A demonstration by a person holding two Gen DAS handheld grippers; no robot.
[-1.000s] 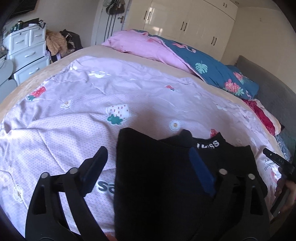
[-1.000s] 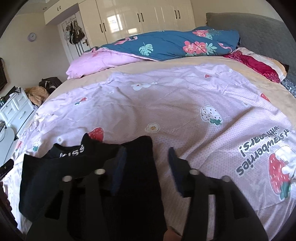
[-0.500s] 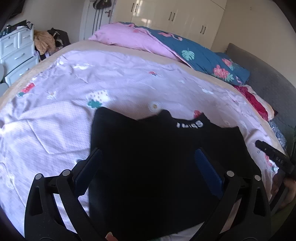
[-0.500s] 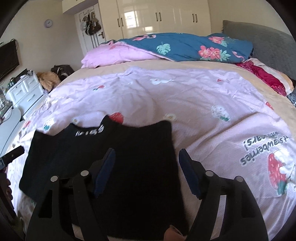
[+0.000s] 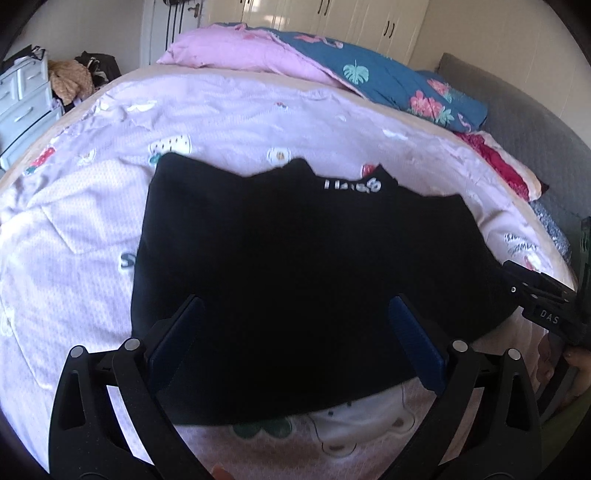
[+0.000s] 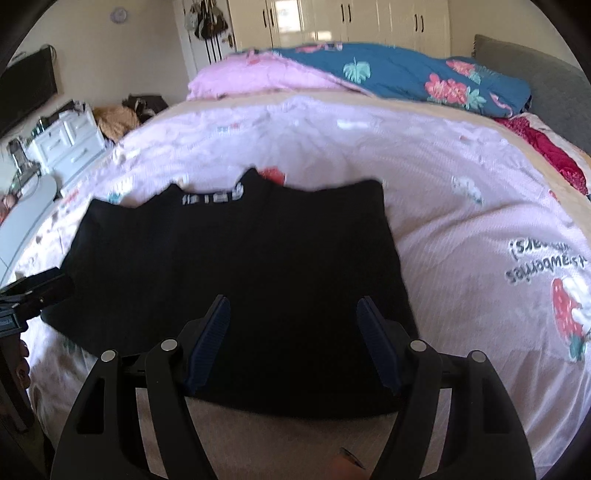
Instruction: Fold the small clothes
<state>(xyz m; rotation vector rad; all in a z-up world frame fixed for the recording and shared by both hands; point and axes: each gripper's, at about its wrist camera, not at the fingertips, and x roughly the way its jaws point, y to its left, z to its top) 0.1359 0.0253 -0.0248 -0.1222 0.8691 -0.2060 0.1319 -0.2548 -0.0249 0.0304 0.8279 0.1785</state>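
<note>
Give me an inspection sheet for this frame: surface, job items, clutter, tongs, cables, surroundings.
Surface: bed with pink strawberry-print quilt, lightly wrinkled.
Job's things: one black garment lying flat, white lettering at its far edge; fold state unclear.
Clutter: pink and blue floral bedding piled at the far side; red fabric near the headboard.
Tongs: left tongs open, right tongs open, both above the garment, neither gripping it.
Cables: nothing seen.
Surroundings: white wardrobe, white drawer unit, grey headboard.
</note>
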